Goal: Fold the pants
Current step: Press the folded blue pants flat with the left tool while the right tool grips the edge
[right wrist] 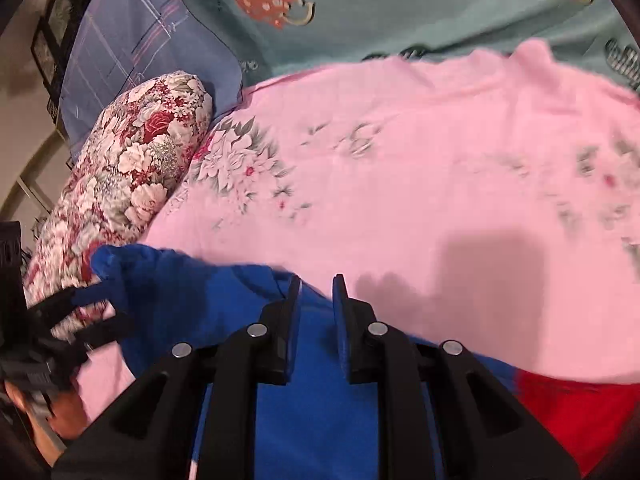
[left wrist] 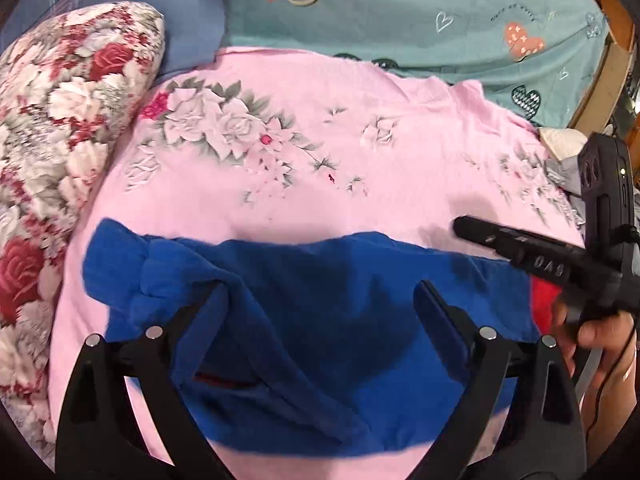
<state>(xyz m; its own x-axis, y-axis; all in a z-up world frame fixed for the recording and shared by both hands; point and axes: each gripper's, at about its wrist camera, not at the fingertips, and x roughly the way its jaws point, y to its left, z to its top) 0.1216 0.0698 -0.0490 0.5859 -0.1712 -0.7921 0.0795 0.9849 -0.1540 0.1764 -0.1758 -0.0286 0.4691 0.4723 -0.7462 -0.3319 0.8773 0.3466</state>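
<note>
The blue pants [left wrist: 312, 312] lie spread on the pink flowered sheet [left wrist: 320, 184], with a red part [left wrist: 544, 304] at their right end. My left gripper [left wrist: 320, 292] is open wide, its fingers resting over the blue cloth. My right gripper [right wrist: 316, 280] hovers over the pants [right wrist: 312, 408] near their far edge, jaws a narrow gap apart with nothing between them. It shows in the left wrist view [left wrist: 520, 248] at the right, above the pants' right end. The left gripper appears in the right wrist view [right wrist: 60, 320] at the far left by the bunched blue end.
A red and white flowered pillow [left wrist: 60, 128] lies along the left. A blue pillow [right wrist: 136, 48] and a teal heart-print cover [left wrist: 400, 12] lie beyond the pink sheet. The wooden bed frame [left wrist: 612, 64] runs at the far right.
</note>
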